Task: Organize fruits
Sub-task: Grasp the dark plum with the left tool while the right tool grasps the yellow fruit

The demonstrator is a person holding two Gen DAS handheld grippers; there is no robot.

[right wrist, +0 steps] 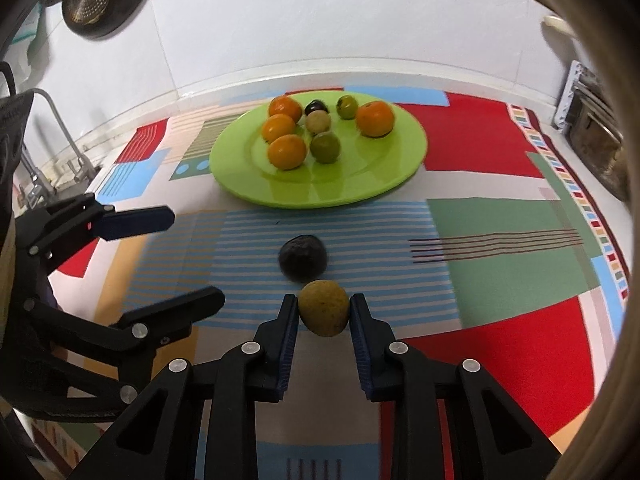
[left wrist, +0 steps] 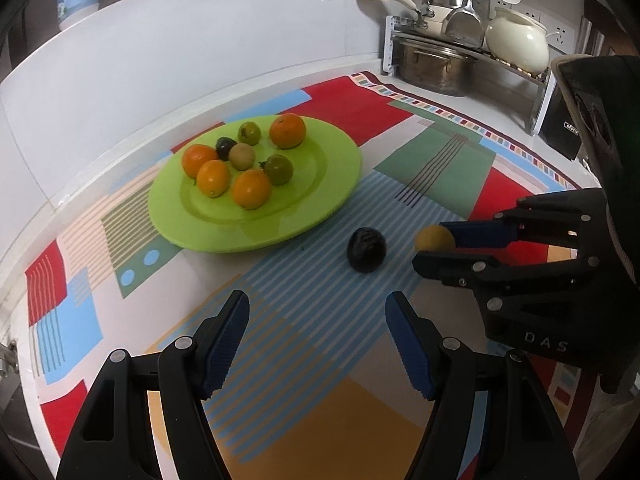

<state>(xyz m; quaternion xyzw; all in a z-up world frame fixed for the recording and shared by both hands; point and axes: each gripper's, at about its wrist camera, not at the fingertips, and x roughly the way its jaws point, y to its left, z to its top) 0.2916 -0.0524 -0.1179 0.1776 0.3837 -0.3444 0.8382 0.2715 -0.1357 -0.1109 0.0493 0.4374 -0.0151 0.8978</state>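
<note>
A lime-green plate (left wrist: 320, 184) (right wrist: 384, 168) on the patterned cloth holds several oranges, small green fruits and one dark fruit. A dark wrinkled fruit (left wrist: 366, 249) (right wrist: 303, 258) lies on the blue stripes in front of the plate. Just nearer in the right wrist view, my right gripper (right wrist: 324, 310) (left wrist: 434, 246) is shut on a yellow-brown fruit (right wrist: 324, 313) (left wrist: 433, 238), its pads pressed on both sides. My left gripper (left wrist: 318, 320) (right wrist: 188, 256) stands open over the cloth, nothing between its fingers, short of the dark fruit.
A metal rack (left wrist: 472, 50) with pots, a white jar and ladles stands at the back right. A tap (right wrist: 56, 136) and sink edge lie at the left. White wall runs behind the plate. A colourful cloth (right wrist: 500, 240) covers the counter.
</note>
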